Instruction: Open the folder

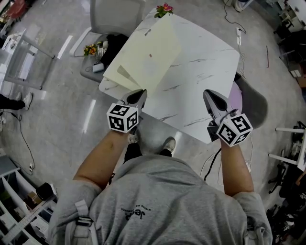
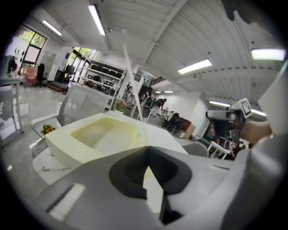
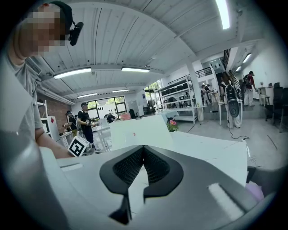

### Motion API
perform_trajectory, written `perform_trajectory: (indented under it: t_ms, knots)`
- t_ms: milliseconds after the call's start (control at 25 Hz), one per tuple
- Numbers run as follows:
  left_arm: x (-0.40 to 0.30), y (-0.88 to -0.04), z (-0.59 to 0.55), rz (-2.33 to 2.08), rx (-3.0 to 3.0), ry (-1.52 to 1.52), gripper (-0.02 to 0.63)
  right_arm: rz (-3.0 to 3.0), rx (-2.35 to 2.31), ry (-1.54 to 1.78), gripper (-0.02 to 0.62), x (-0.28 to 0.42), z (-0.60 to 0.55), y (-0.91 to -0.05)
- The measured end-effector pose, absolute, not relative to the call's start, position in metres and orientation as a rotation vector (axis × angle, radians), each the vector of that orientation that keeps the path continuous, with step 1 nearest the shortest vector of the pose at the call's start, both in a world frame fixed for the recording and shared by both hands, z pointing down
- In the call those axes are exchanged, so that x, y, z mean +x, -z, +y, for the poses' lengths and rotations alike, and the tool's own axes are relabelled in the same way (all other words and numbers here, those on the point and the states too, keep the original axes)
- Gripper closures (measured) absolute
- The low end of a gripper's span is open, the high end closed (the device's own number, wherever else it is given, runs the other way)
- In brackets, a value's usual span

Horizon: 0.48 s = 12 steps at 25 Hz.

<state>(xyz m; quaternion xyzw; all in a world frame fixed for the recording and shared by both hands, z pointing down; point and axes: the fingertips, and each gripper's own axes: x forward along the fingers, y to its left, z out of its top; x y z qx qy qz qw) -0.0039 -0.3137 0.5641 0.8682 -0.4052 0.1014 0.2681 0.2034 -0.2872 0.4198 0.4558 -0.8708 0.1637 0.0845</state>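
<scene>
A cream folder lies at the left side of the white marble table. Its front cover is lifted off the sheets beneath. My left gripper is shut on the cover's near corner. In the left gripper view the cover rises edge-on as a thin line from between the jaws, above the folder's lower leaf. My right gripper hovers shut over the table's near right edge with nothing in it. From the right gripper view the raised folder stands beyond the closed jaws.
Pink flowers stand at the table's far corner. A grey chair holding a bag and more flowers is at the far left, and a purple-seated chair at the right. Shelving and cables ring the floor.
</scene>
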Motion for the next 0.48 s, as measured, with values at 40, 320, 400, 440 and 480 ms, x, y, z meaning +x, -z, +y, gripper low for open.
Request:
perform_trajectory:
  t_ms: [40, 320, 400, 440, 480]
  knots:
    - [-0.001, -0.564, -0.312, -1.085, 2.365, -0.294, 0.546, -2.599, 1.362, -0.489, 0.592, 0.203, -0.287, -0.419]
    - [0.036, -0.565, -0.297, -0.991, 2.562, -0.524, 0.546, -2.586, 1.432, -0.502, 0.591, 0.224, -0.283, -0.411]
    - [0.05, -0.565, -0.29, -0.949, 2.637, -0.617, 0.546, -2.571, 1.47, -0.503, 0.592, 0.237, -0.278, -0.409]
    - [0.058, -0.564, -0.287, -0.925, 2.669, -0.661, 0.546, -2.563, 1.493, -0.503, 0.592, 0.245, -0.275, -0.408]
    - [0.065, -0.564, -0.283, -0.902, 2.698, -0.707, 0.546, -2.554, 1.517, -0.504, 0.591, 0.254, -0.271, -0.407]
